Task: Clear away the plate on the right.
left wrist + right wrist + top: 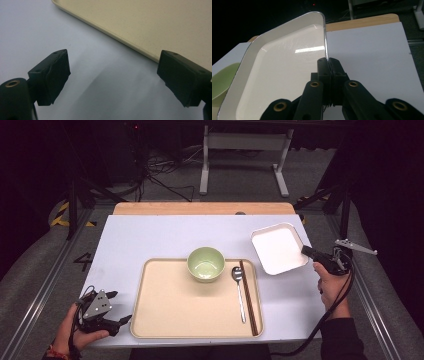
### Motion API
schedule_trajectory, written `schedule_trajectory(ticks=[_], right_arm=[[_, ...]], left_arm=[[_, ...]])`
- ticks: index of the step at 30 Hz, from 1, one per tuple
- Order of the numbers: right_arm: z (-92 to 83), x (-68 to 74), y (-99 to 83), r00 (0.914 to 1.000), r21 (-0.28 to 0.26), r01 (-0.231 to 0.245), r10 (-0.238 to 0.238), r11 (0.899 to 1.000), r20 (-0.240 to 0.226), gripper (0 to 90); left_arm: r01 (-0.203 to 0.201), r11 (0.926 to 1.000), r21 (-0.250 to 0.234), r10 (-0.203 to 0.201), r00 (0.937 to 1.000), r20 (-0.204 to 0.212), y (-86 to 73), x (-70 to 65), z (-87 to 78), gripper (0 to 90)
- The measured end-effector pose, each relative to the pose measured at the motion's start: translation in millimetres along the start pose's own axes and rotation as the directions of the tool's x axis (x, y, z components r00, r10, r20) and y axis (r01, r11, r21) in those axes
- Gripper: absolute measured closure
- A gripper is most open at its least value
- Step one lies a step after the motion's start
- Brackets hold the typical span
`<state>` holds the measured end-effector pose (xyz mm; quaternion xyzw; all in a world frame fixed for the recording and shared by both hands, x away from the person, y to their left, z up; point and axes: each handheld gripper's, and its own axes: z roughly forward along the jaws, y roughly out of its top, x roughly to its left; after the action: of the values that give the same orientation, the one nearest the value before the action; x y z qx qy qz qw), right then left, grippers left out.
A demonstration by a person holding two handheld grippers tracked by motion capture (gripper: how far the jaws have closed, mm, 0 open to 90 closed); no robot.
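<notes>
White square plate (277,249): at the 2 o'clock side of the table (150,235), off the beige tray's (185,310) far right corner, tilted, its right rim pinched in the right gripper (306,251), whose jaws are clamped together on that rim; in the right gripper view the thin edge runs upright between the closed pads (323,65), plate face to the left of them. Right hand (330,285): at 3 o'clock off the table edge, forearm in a dark sleeve rising from 5 o'clock, gripper pointing toward 10 o'clock, cable trailing down past the wrist. Left gripper (114,307): at 8 o'clock near the table's front left corner, just beside the tray's left rim, jaws standing wide apart with nothing between them; the left gripper view looks down on bare white table with the tray edge (130,45) crossing at upper right. Left hand (75,332): low, wrapped around the gripper body, pointing toward 3 o'clock. Green bowl (205,263): on the tray's far edge, at 12 o'clock of it. Metal spoon (239,290) and dark chopsticks (248,295): lying side by side along the tray's right side, chopsticks outermost.
</notes>
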<state>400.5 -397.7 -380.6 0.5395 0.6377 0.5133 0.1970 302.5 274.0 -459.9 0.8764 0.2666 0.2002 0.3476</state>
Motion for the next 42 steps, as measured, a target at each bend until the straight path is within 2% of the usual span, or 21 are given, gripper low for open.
schedule_trajectory(ticks=[8, 9, 10, 19, 27, 31, 37, 42], right_arm=[[3.0, 26.5, 3.5, 0.9961, -0.004, 0.059, -0.059, 0.998, -0.065, 89.5], [3.0, 26.5, 3.5, 0.9961, -0.004, 0.059, -0.059, 0.998, -0.065, 89.5], [4.1, 34.6, 4.1, 0.994, -0.002, 0.072, -0.072, 0.997, -0.082, 89.5], [8.6, 58.0, 4.8, 0.9827, 0.003, 0.121, -0.119, 0.993, -0.142, 89.5], [17.3, 85.4, 1.8, 0.9636, 0.022, 0.189, -0.181, 0.982, -0.197, 89.5], [23.1, 98.7, -1.1, 0.9514, 0.036, 0.216, -0.202, 0.976, -0.233, 89.5], [34.8, 123.8, -8.2, 0.9265, 0.063, 0.272, -0.244, 0.96, -0.287, 89.4], [47.9, 144.7, -14.6, 0.9004, 0.084, 0.331, -0.289, 0.94, -0.326, 89.5]], left_arm=[[0.001, 1.0, -0.002, -0.001, 1.0, 0.001, 0.0, 0.0, -0.2, 12.0], [0.002, 1.0, -0.003, -0.002, 1.0, 0.0, -0.1, 0.1, -0.5, 12.0], [0.004, 1.0, -0.003, -0.004, 1.0, 0.0, -0.3, 0.1, -0.5, 12.0], [0.003, 1.0, -0.002, -0.003, 1.0, 0.0, -0.4, 0.3, -0.5, 12.0], [0.002, 1.0, 0.0, -0.002, 1.0, -0.005, -1.1, 1.3, -1.0, 12.0], [0.005, 1.0, -0.002, -0.005, 1.0, -0.005, -1.0, 1.0, -1.3, 11.9], [0.008, 1.0, -0.005, -0.008, 1.0, -0.001, -0.8, 1.1, -1.4, 11.9], [0.011, 0.9999, -0.005, -0.011, 0.9999, -0.002, -0.9, 1.4, -1.3, 11.9]])
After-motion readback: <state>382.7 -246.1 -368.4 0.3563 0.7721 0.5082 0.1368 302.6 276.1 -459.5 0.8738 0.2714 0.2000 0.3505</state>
